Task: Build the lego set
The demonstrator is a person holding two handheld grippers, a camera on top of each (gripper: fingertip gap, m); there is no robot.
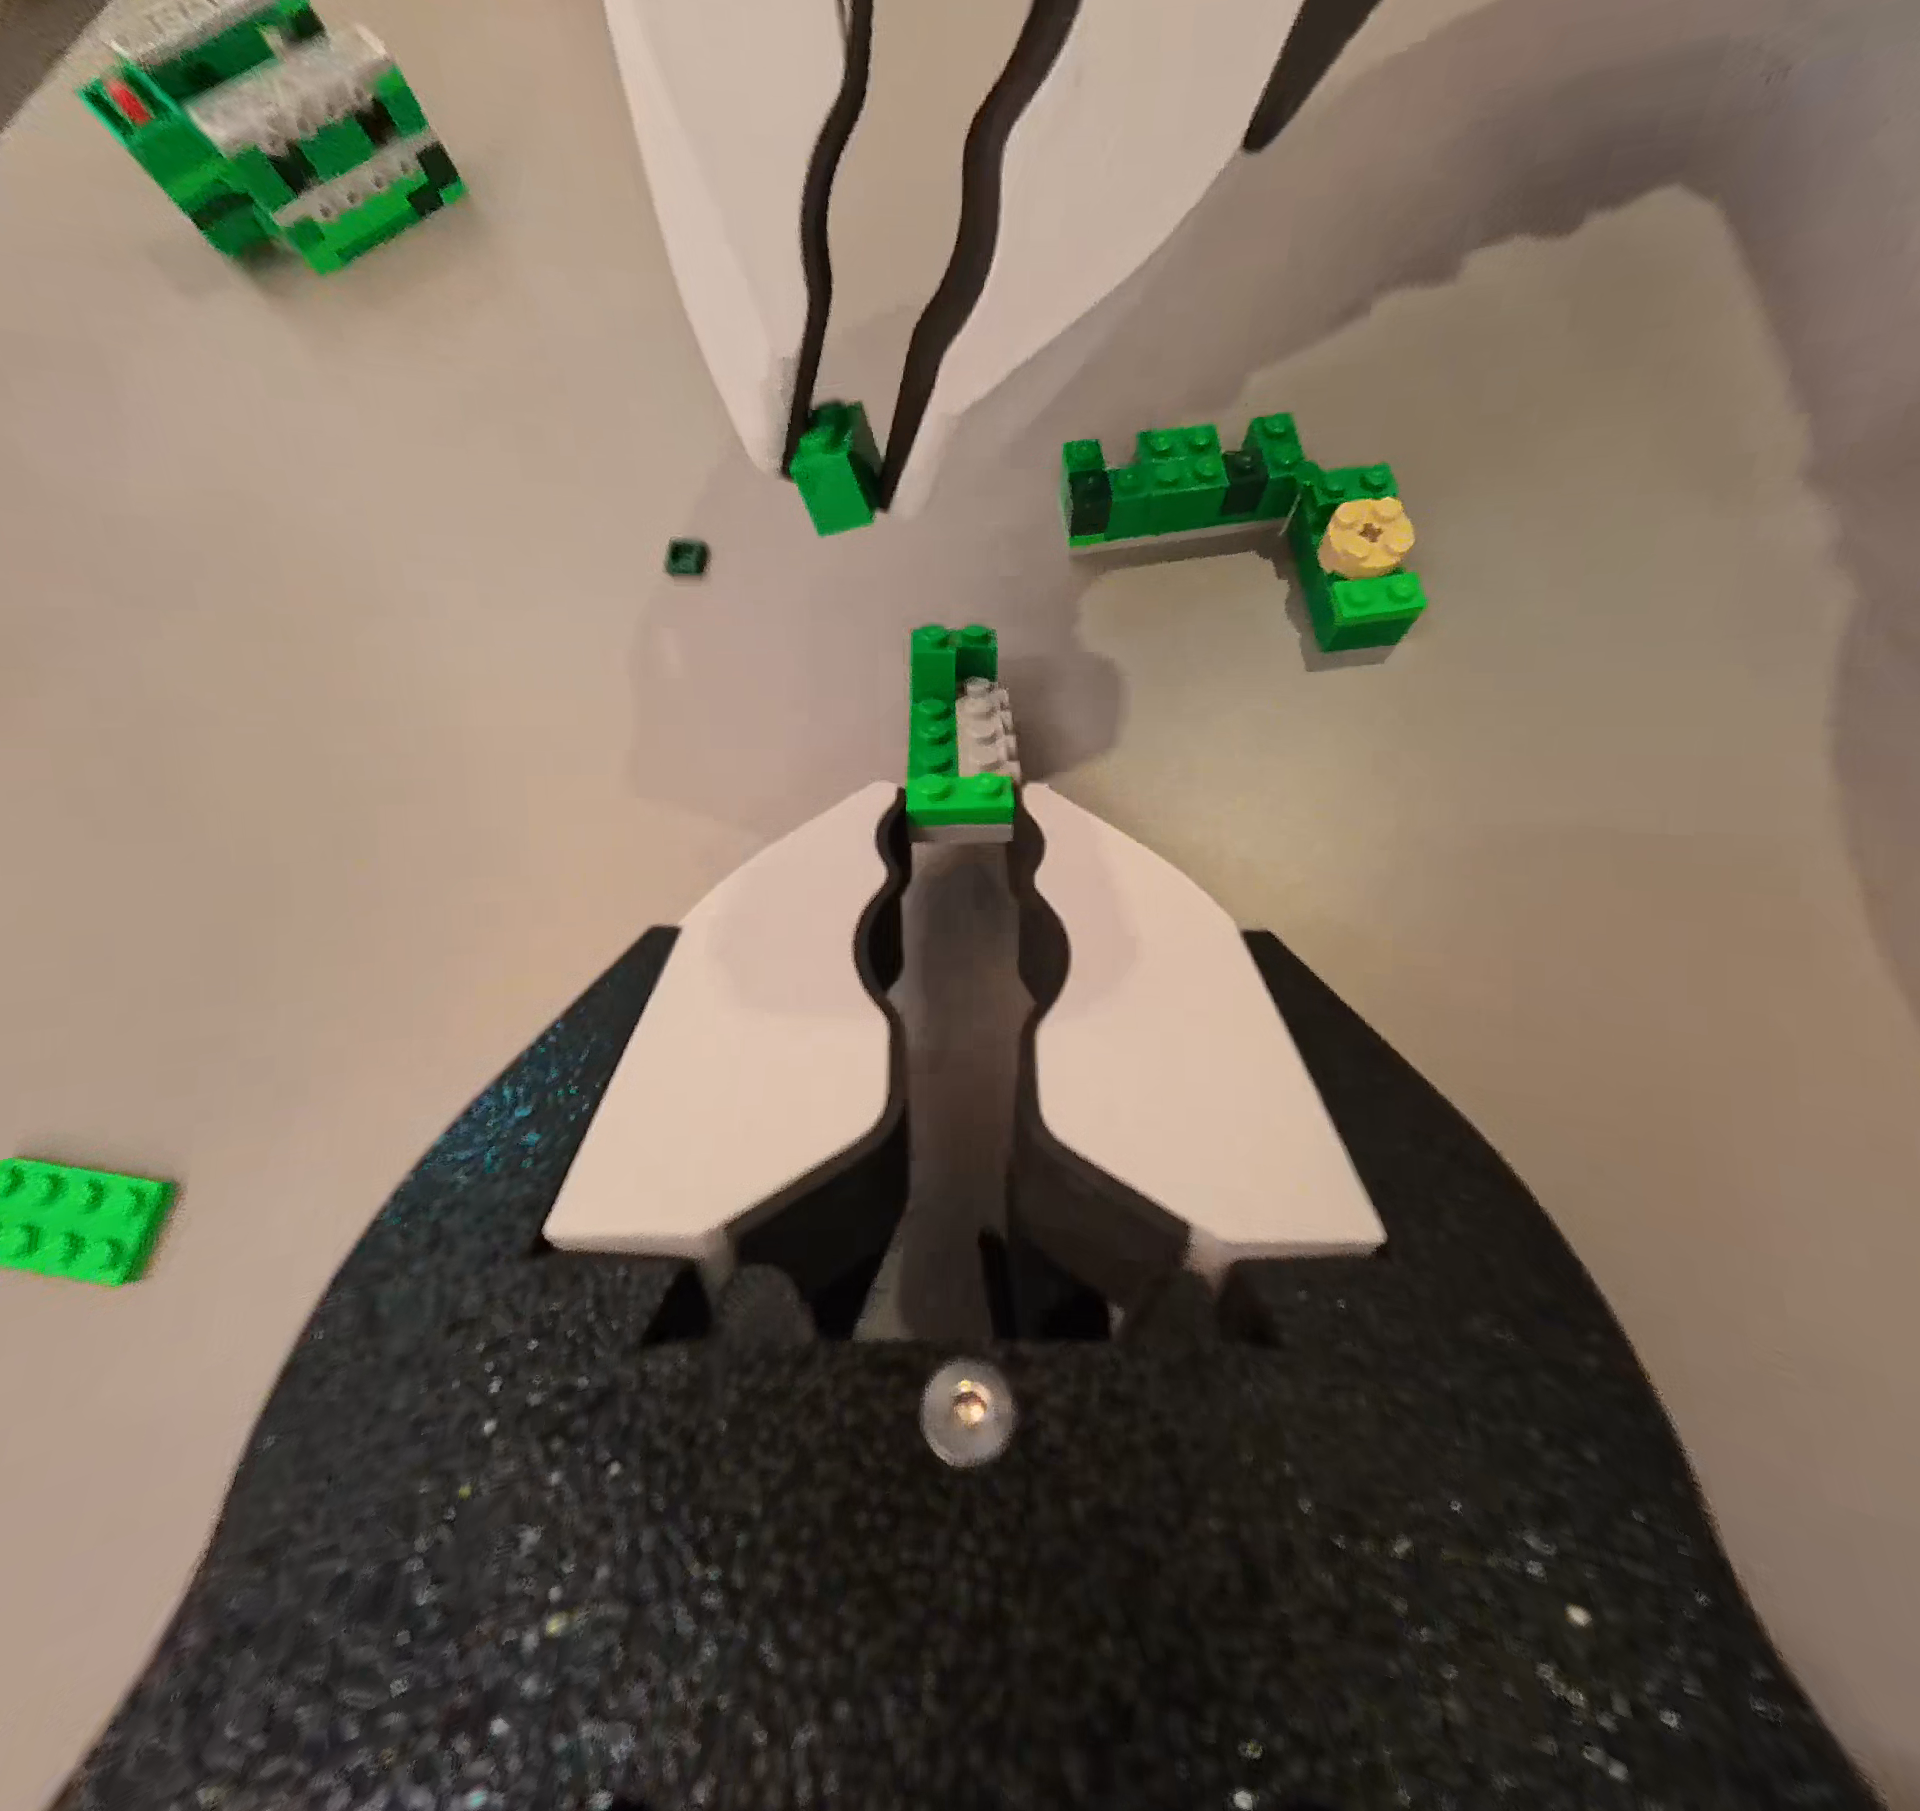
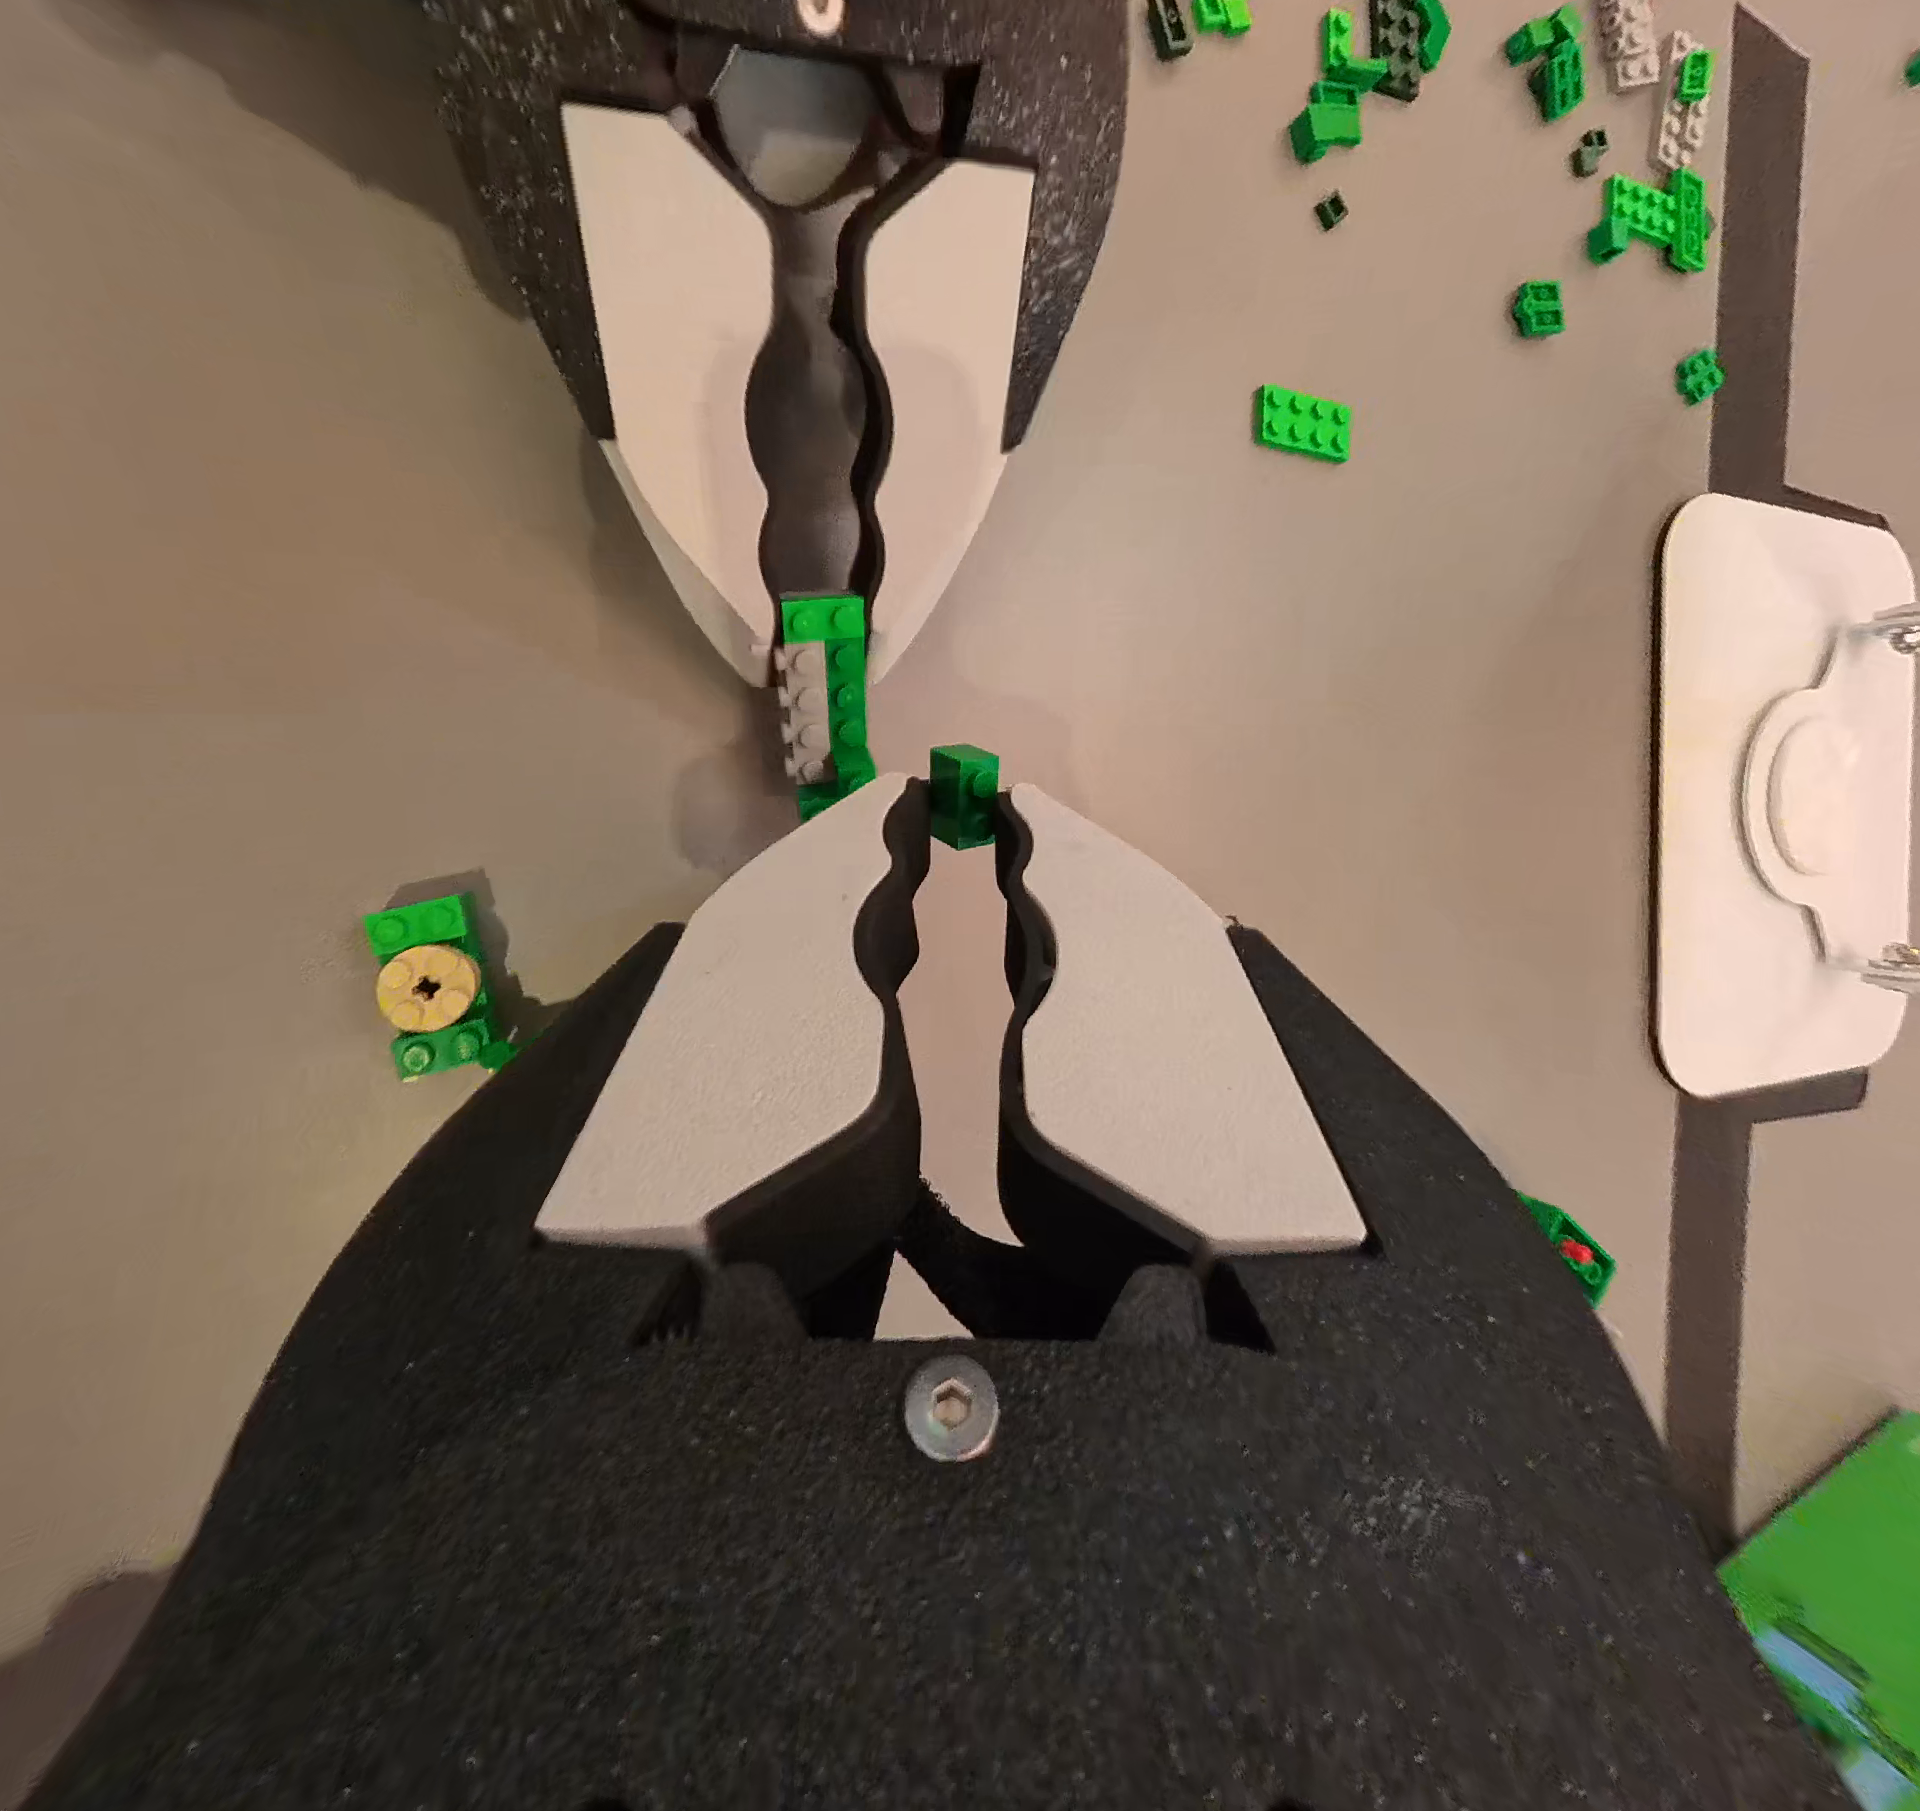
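My left gripper (image 1: pixel 961 811) is shut on a narrow green and grey brick assembly (image 1: pixel 958 722) that sticks out ahead of its tips; it also shows in the right wrist view (image 2: pixel 826 691). My right gripper (image 2: pixel 961 805) is shut on a small green brick (image 2: pixel 963 793), seen from the left wrist view (image 1: pixel 831 468) held just beyond the assembly's far end. The two grippers face each other, tips close but apart. A green L-shaped build (image 1: pixel 1236 504) with a tan round piece (image 1: pixel 1369 537) lies on the table to the right.
A larger green and grey build (image 1: pixel 275 140) stands at far left. A green plate (image 1: pixel 78 1221) lies near left, a tiny dark green piece (image 1: pixel 687 556) ahead. In the right wrist view, several loose bricks (image 2: pixel 1455 47) are scattered at upper right beside a white holder (image 2: pixel 1787 785). The grippers' ends are close to 6 cm from one another. Left tips and right tips are each some 8 cm from the tiny dark green piece (image 1: pixel 687 556).
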